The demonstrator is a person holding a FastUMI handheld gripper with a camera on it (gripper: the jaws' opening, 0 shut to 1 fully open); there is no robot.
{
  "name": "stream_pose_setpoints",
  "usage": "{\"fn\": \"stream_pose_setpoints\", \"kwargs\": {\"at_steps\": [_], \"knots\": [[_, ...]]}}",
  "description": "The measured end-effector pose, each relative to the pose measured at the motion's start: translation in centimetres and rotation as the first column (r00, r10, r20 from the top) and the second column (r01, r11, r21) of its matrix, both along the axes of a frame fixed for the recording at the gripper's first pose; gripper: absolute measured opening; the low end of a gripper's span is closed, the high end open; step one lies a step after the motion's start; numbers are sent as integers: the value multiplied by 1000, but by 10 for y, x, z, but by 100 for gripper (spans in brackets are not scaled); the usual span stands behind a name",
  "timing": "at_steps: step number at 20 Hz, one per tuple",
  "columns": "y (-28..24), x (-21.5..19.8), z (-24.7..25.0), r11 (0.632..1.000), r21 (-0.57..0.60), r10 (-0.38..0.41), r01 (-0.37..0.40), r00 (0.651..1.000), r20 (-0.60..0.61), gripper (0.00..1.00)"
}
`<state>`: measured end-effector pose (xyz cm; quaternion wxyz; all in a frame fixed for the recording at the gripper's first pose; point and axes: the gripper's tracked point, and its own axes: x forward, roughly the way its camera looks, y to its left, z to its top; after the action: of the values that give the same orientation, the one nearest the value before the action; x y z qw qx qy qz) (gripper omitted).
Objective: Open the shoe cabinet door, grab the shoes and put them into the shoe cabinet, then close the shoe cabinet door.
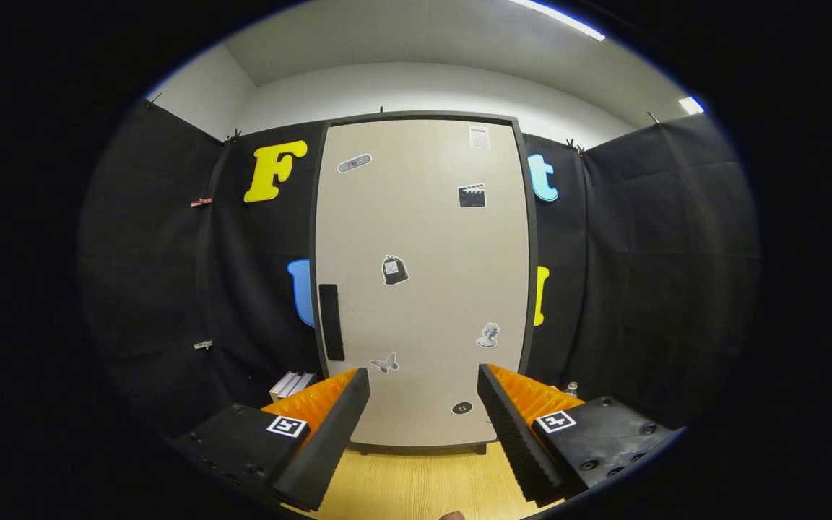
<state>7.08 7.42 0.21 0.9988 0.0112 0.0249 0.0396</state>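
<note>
The shoe cabinet point(423, 282) stands upright straight ahead, a tall beige door in a dark frame, and the door is closed. Several small stickers dot the door. A black handle point(331, 321) runs vertically along the door's left edge, about mid-height. My gripper point(423, 383) is open, its two orange-and-black fingers point(329, 426) spread wide, and between them I see the lower part of the door. Nothing is held. The cabinet is still some distance beyond the fingertips. A white shoe-like object point(292, 384) peeks out on the floor left of the cabinet, behind the left finger.
Black cloth walls close in on both sides and behind the cabinet. A light wooden floor point(423, 484) runs from below the fingers to the cabinet's feet. A small object point(571, 388) sits low at the cabinet's right.
</note>
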Motion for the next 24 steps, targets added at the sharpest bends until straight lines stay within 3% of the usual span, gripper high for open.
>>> {"fn": "stream_pose_setpoints", "kwargs": {"at_steps": [24], "knots": [[-17, 27, -24, 1000, 4, -9, 9, 1000, 5, 99]]}}
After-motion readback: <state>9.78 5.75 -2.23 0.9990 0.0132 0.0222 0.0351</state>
